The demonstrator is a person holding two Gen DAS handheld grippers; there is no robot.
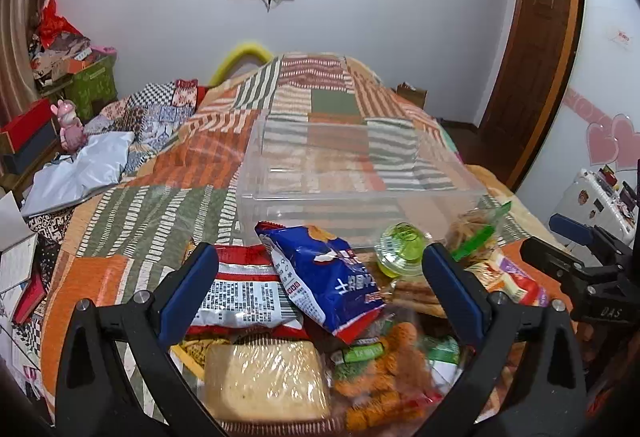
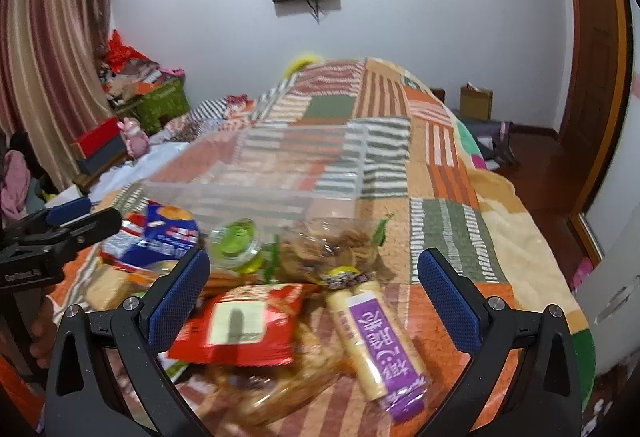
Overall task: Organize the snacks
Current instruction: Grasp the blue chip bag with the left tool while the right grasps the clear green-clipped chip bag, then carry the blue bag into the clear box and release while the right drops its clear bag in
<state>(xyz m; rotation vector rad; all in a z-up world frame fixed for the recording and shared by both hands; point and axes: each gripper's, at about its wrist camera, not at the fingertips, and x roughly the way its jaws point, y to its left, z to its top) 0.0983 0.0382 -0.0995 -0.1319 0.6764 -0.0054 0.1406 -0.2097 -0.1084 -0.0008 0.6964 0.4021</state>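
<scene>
Left gripper (image 1: 320, 289) hangs wide open over the snack pile, a blue chip bag (image 1: 328, 277) right between its jaws, a red-and-silver packet (image 1: 240, 297) by its left finger and a wrapped pale cake (image 1: 266, 381) just below. Right gripper (image 2: 314, 297) is spread wide too, holding nothing, with a red packet (image 2: 240, 325) and a purple-labelled pack (image 2: 380, 337) between its jaws. The clear plastic bin (image 1: 356, 173) sits just beyond both sets of fingertips on the patchwork quilt (image 1: 160, 205).

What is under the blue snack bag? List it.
The blue snack bag leans on a red-and-silver packet and overlaps packs of orange snacks. A wrapped pale cake lies in front of it. Whatever sits directly beneath its middle is covered.
</scene>
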